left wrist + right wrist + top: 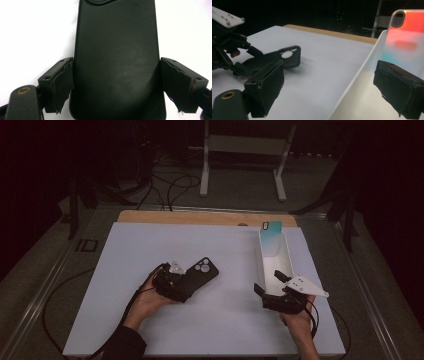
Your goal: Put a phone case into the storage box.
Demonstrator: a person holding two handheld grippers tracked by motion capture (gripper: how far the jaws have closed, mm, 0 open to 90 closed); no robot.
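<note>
I have the black phone case point(197, 276) lying flat on the white counter point(125, 285), just left of the frame's centre in the high view. My left tongs point(176, 290) straddle its near end; the case's long axis runs from them up and to the right, camera cutout at the far end. In the left gripper view the case point(116, 60) sits between the two pads: the left pad point(61, 82) looks to touch its edge, but whether the right one presses I cannot tell, so I judge the grip closing or just closed. My right tongs point(272, 282) stand wide and empty at the near end of the white tray point(287, 257), right of centre, one jaw inside, one outside the wall. The right gripper view adds the pastel case point(409, 40) leaning upright at the tray's far end, plus the black case's low profile point(274, 60) at left.
</note>
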